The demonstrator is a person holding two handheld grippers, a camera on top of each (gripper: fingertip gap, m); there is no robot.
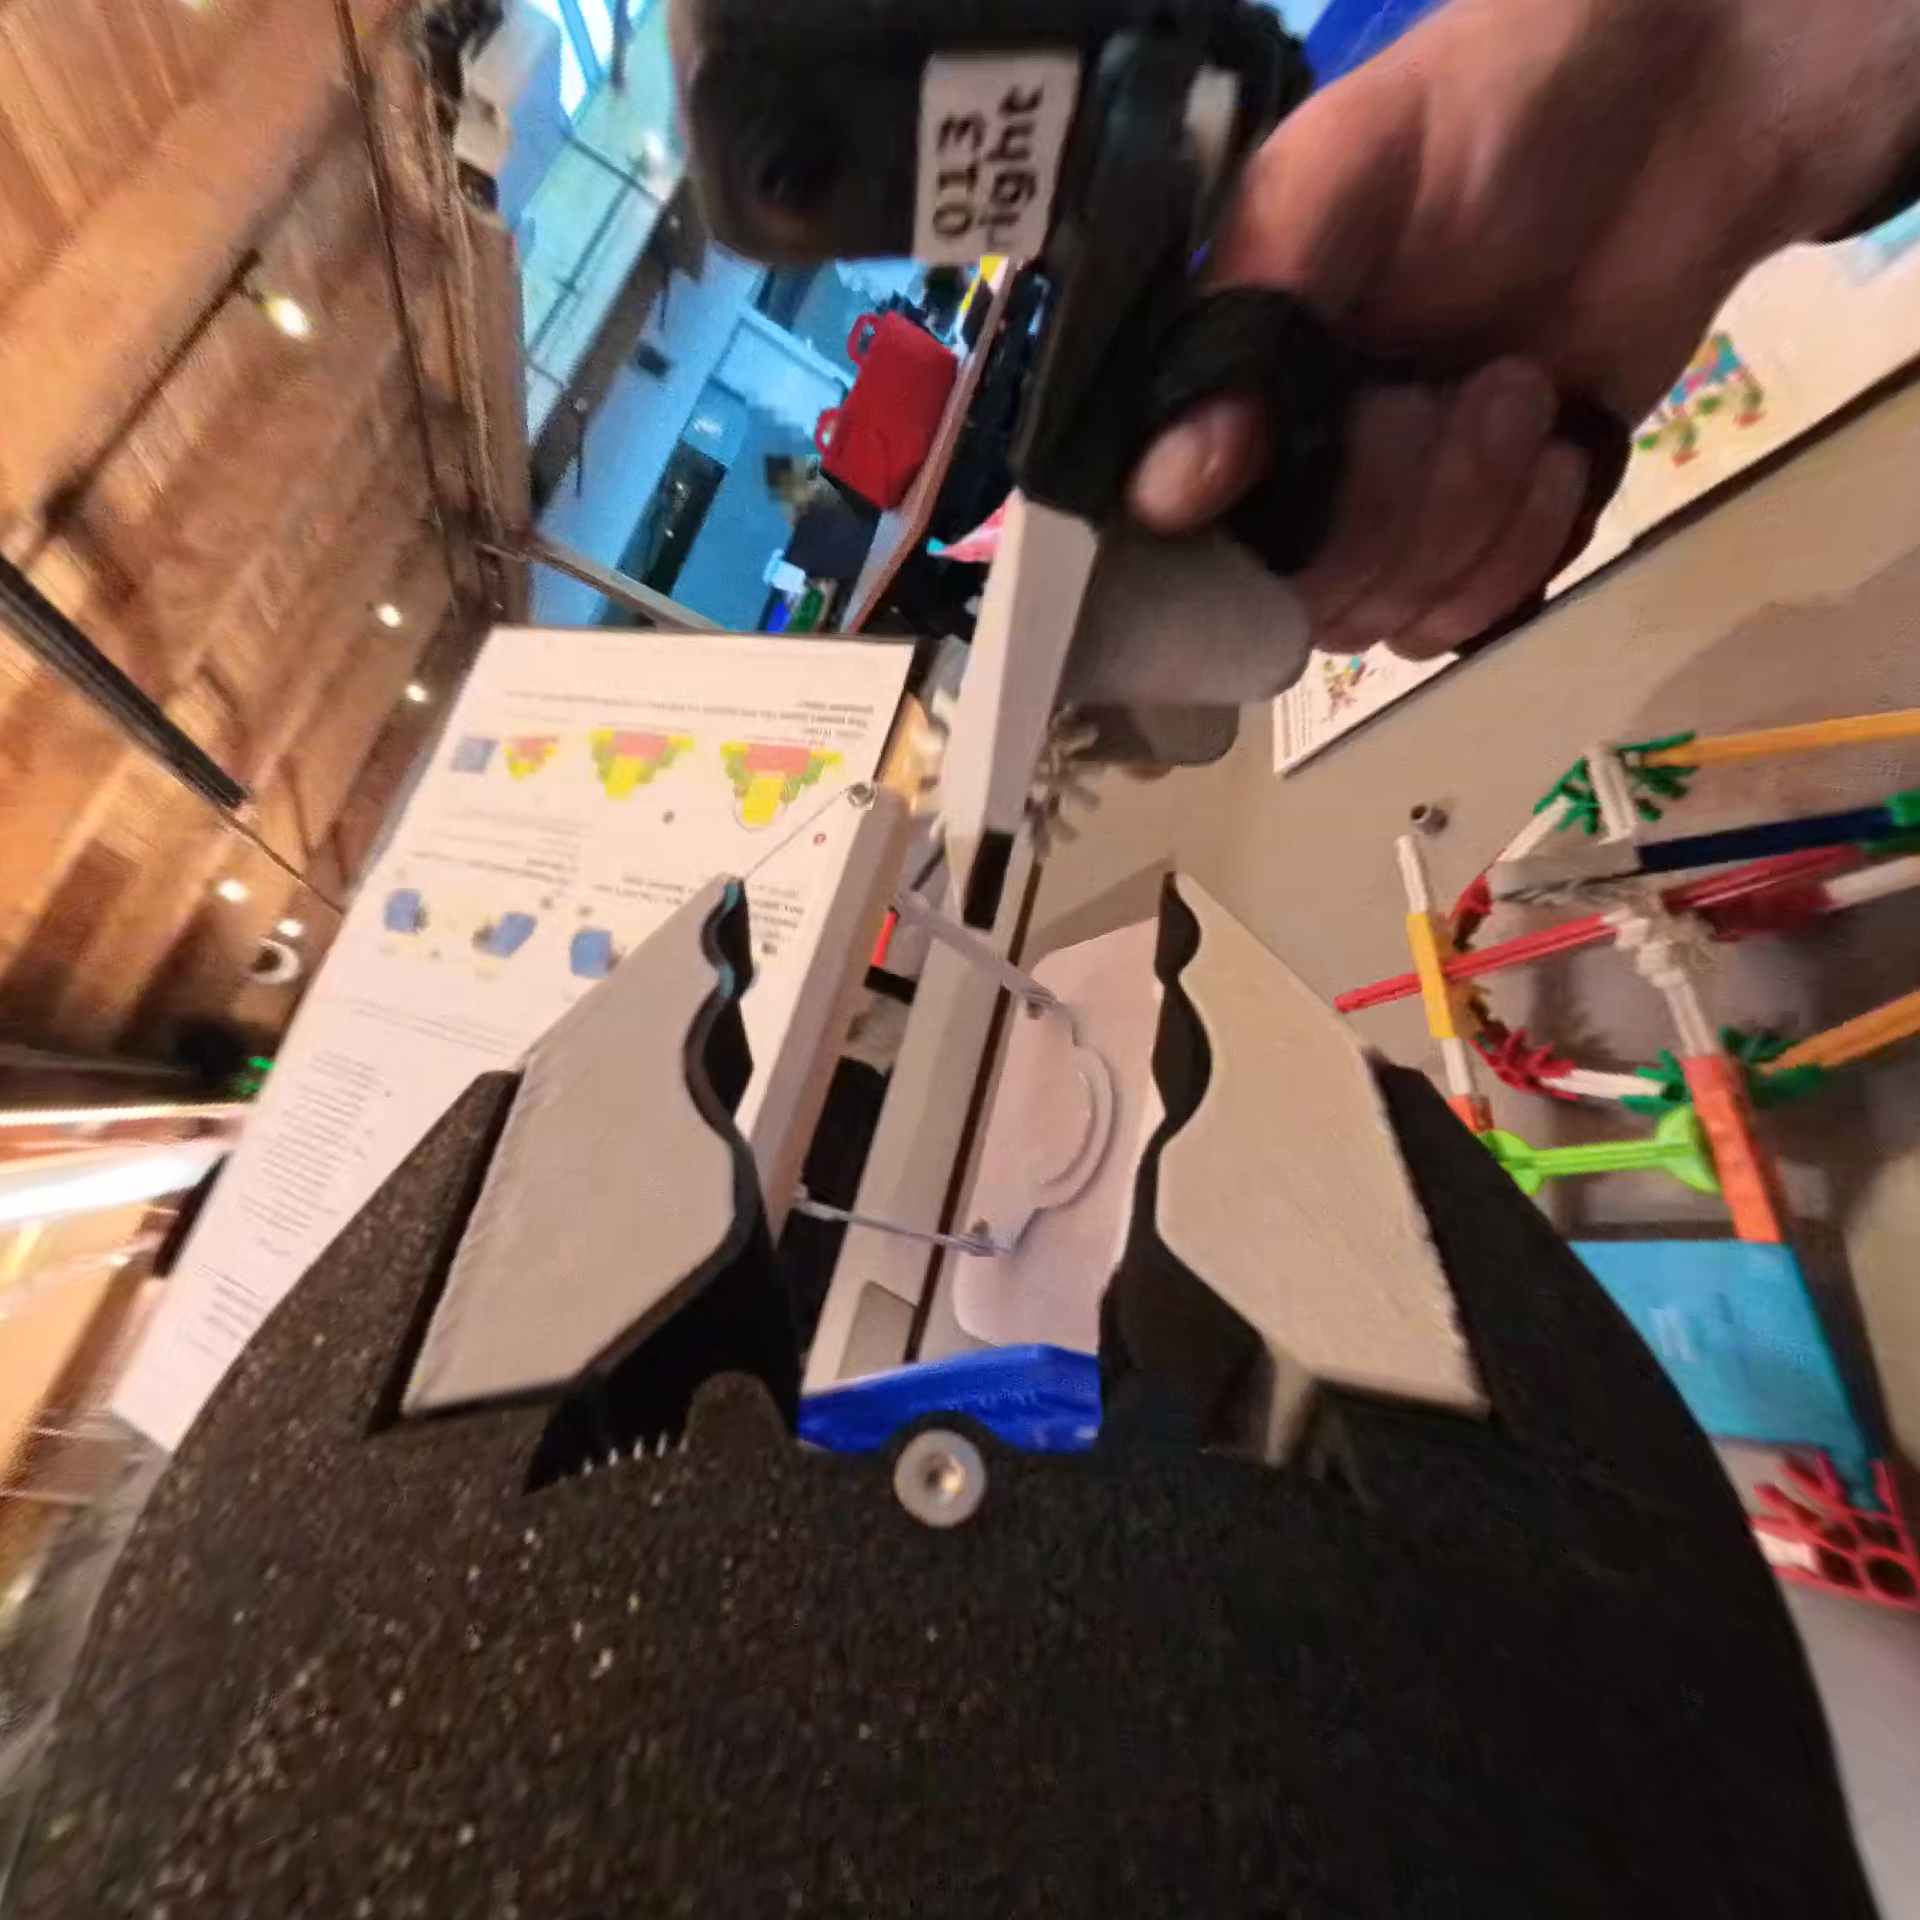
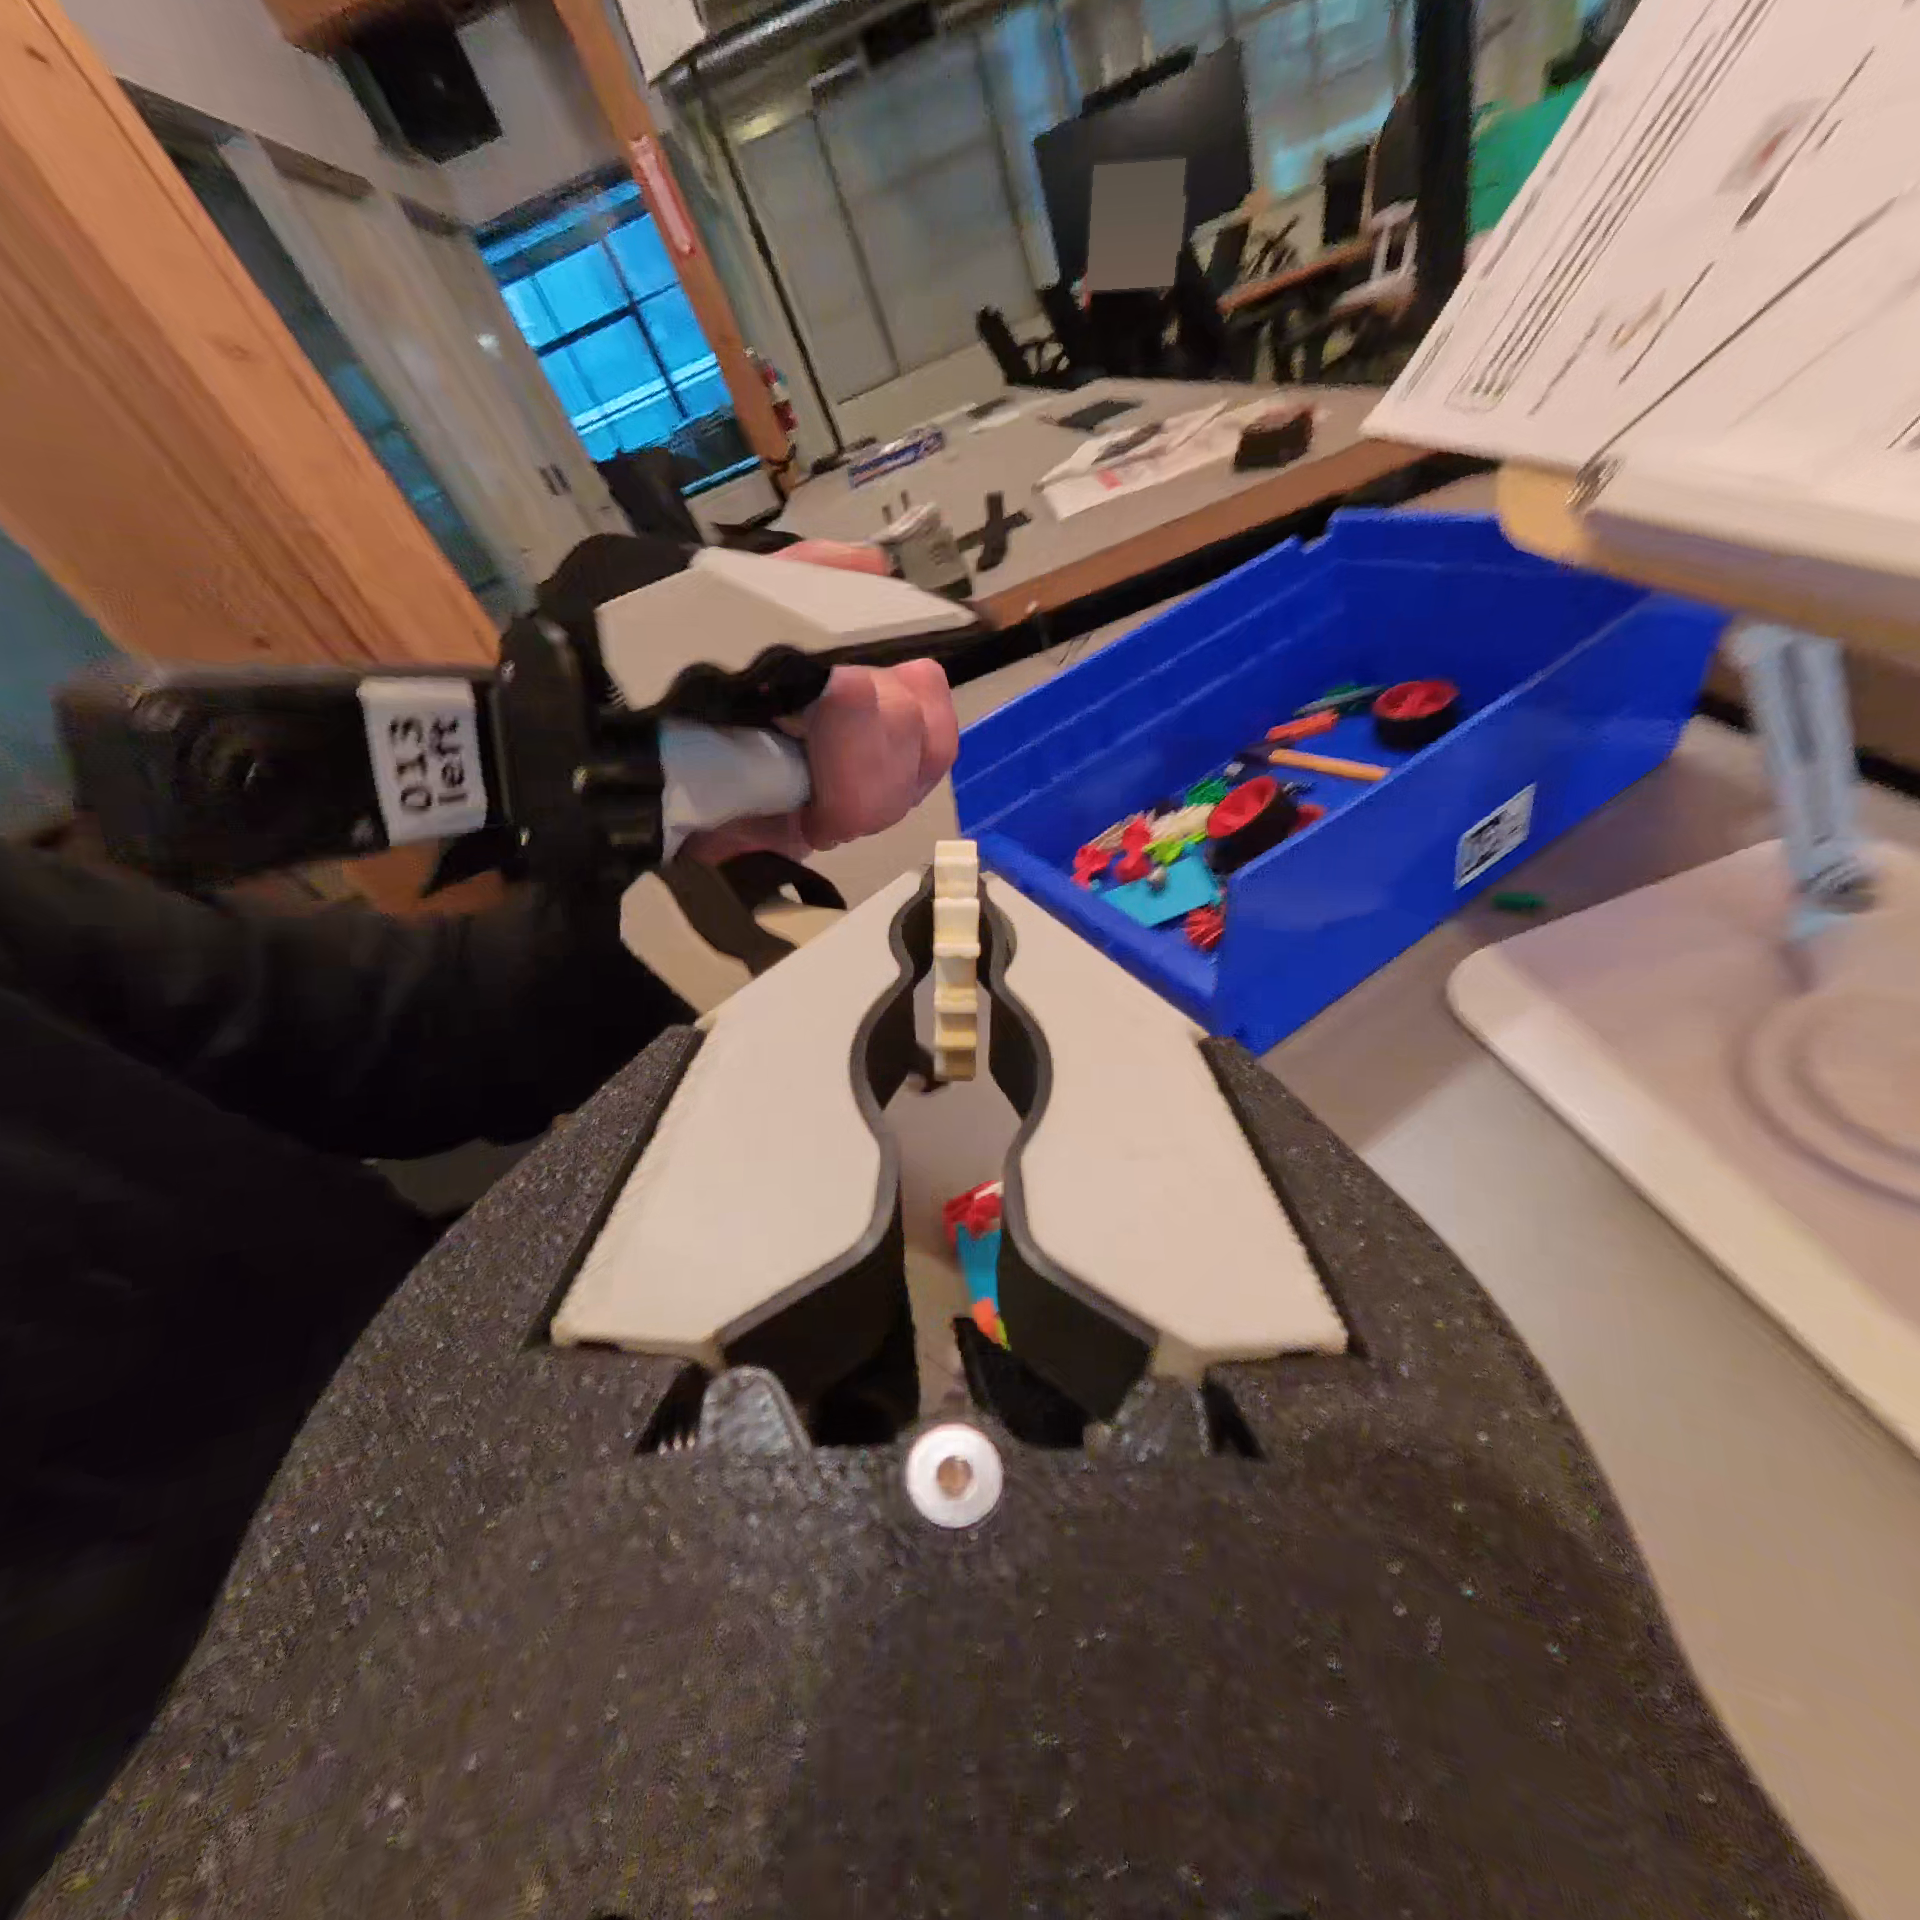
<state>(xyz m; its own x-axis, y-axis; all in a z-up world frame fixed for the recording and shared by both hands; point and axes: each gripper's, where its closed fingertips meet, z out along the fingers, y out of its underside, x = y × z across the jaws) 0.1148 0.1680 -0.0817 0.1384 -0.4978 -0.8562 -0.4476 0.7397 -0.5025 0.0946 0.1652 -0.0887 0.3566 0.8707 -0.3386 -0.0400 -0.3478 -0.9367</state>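
My right gripper (image 2: 956,896) is shut on a small cream notched connector piece (image 2: 956,961), held upright between its tips. In the left wrist view the right gripper (image 1: 1023,821) reaches down from above in a person's hand (image 1: 1507,343), with the pale connector (image 1: 1062,771) at its tips. My left gripper (image 1: 951,904) is open and empty, its jaws wide apart just below the right gripper's tips. Between its jaws I see the white base (image 1: 1049,1122) of a paper stand. A colourful rod-and-connector model (image 1: 1621,956) stands on the table to its right.
A blue bin (image 2: 1340,940) holds several loose rods, connectors and red wheels. An instruction sheet on a stand (image 1: 623,831) rises on the left and overhangs the right wrist view (image 2: 1683,270). The stand's white base (image 2: 1662,1049) lies beside the bin. A person's dark sleeve (image 2: 260,1039) is at left.
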